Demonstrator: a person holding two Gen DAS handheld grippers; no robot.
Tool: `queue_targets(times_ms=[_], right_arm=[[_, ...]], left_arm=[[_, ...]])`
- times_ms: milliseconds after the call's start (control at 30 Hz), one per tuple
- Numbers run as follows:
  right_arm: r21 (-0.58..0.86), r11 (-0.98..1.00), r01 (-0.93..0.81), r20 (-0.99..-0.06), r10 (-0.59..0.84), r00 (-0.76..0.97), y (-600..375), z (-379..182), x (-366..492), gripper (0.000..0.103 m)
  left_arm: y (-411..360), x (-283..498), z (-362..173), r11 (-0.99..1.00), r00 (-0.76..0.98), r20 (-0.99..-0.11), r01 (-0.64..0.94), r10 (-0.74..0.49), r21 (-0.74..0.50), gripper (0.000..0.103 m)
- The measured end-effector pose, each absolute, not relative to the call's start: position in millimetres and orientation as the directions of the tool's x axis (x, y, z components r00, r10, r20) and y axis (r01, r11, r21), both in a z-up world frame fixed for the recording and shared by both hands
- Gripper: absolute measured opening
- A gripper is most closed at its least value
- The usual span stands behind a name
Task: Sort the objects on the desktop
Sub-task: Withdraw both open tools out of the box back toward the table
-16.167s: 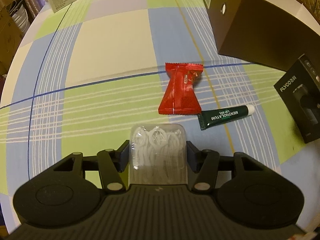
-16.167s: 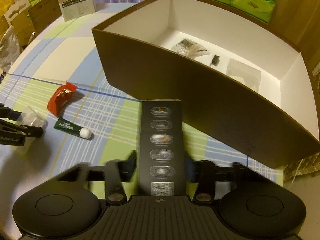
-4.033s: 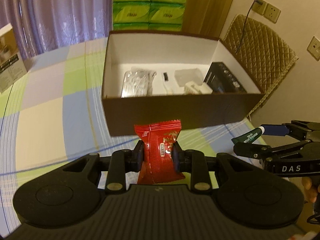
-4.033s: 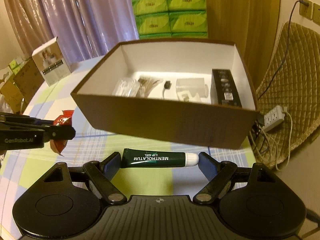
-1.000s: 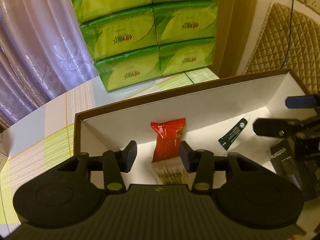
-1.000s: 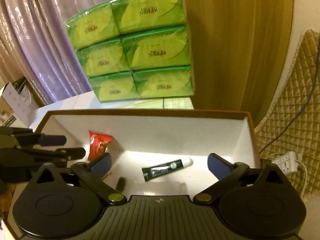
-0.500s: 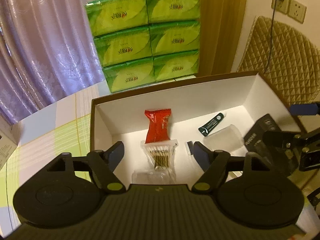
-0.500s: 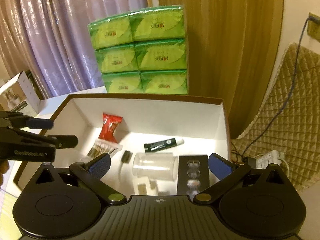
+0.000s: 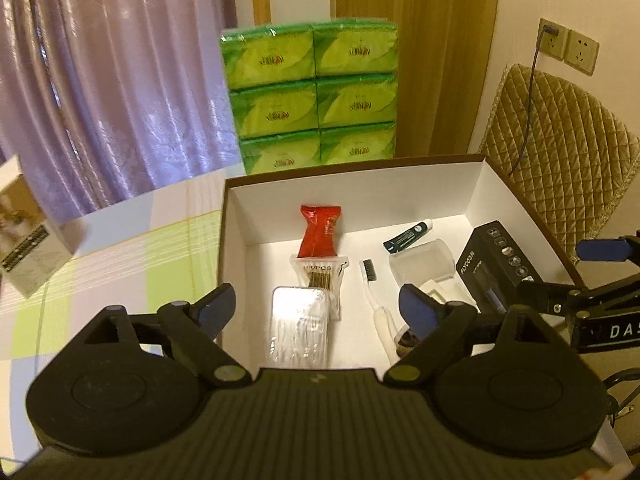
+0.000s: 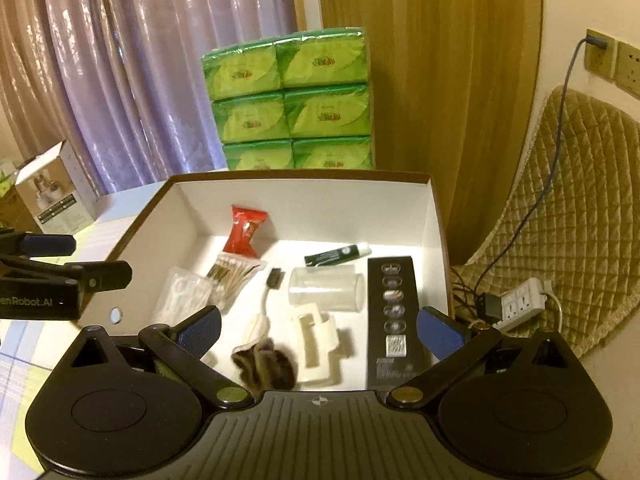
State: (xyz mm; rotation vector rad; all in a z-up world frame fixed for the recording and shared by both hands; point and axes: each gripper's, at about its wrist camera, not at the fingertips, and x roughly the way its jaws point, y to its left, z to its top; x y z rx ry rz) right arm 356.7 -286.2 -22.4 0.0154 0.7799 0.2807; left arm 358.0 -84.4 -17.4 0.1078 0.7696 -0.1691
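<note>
A brown box with a white inside holds several items. A red snack packet leans on its far wall, and a dark green lip gel tube lies beside it. Also inside are a clear floss-pick case, a cotton swab bag, a small brush, a clear cup and a black shaver box. My left gripper and right gripper both hover open and empty above the box's near side.
Stacked green tissue packs stand behind the box, against a purple curtain. A white carton sits on the checked tablecloth at left. A quilted chair and power strip are at right.
Both grippers have drawn back and up from the box, so more of its inside shows. The red packet and lip gel tube stay where they were let go.
</note>
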Motion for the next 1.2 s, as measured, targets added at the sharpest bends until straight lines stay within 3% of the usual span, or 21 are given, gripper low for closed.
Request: queue_targets(times_ms=[300,1200], right_arm=[[0.104,0.962,-0.254,-0.686,0.254,0.682,-278,-12,315,0.101],[0.069,0.961,-0.267,-0.682,0.241,0.69,-294,12,216,0.101]], left_arm=[[-81,305,2,0.985,0.743,-0.66,0.171,-0.106,0.033,0.099],[-90,190,24,0.998,0.746,-0.666,0.049,-0.009,0.041,0.1]])
